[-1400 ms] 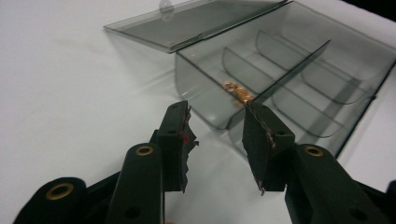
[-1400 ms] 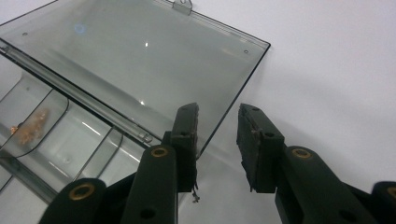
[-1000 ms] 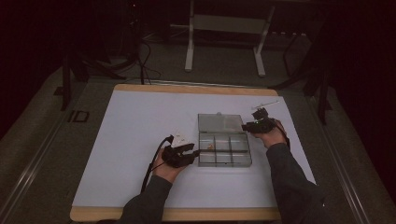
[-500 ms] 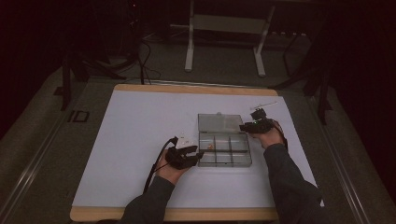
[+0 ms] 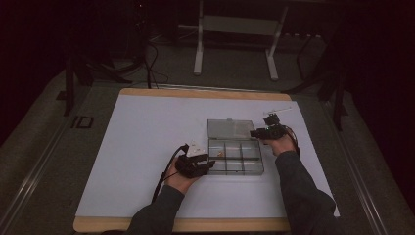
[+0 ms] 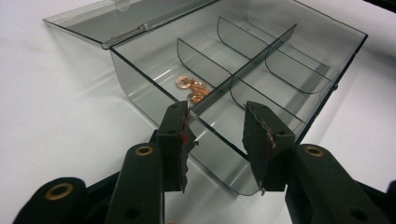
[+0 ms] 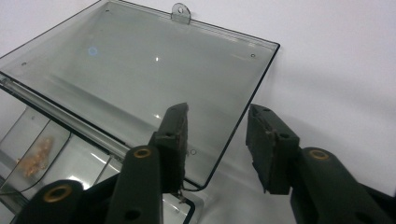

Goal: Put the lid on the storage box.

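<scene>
While lid (image 7: 140, 70) lies flat, box (image 6: 261, 70) wall between left jaws, untouched.

Compartment box (image 5: 236, 157) right of centre on table (image 5: 142, 142); lid (image 5: 230, 129) flat behind it; washers (image 6: 194, 90) in rear-left compartment; grippers flank box.

"ID" mark (image 5: 81, 121) on floor beside table
</scene>
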A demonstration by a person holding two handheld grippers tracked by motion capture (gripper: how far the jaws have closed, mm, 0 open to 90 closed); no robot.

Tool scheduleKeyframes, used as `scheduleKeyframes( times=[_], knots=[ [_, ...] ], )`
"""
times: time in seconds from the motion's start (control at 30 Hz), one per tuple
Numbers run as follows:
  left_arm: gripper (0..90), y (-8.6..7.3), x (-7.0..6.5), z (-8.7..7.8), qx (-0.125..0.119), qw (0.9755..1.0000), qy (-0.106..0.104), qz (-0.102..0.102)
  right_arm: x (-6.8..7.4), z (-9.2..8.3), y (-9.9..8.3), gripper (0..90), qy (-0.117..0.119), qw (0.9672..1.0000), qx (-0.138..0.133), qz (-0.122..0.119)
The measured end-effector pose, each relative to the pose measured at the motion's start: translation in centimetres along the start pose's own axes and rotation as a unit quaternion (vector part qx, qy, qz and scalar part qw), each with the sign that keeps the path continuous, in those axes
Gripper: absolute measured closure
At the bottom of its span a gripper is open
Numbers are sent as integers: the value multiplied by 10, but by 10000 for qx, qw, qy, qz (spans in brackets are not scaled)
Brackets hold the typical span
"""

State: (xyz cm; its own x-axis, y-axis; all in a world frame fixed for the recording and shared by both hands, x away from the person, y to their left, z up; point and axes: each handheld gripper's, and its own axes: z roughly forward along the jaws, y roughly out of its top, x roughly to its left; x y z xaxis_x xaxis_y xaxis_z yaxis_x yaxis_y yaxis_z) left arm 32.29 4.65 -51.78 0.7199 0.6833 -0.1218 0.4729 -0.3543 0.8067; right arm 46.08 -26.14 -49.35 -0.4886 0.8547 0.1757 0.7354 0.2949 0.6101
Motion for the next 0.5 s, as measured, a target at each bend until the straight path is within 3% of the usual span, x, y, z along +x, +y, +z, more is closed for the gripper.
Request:
scheduleKeyframes(
  times=[0.23, 0.5],
  knots=[
    [609, 0, 1, 0, 4, 10000, -30, 0, -5, 2, 0, 550, 137, 9996, 23, 246],
    [616, 0, 1, 0, 6, 10000, -39, -40, -10, 6, 0, 556, 487, 9970, 73, 601]
  ],
)
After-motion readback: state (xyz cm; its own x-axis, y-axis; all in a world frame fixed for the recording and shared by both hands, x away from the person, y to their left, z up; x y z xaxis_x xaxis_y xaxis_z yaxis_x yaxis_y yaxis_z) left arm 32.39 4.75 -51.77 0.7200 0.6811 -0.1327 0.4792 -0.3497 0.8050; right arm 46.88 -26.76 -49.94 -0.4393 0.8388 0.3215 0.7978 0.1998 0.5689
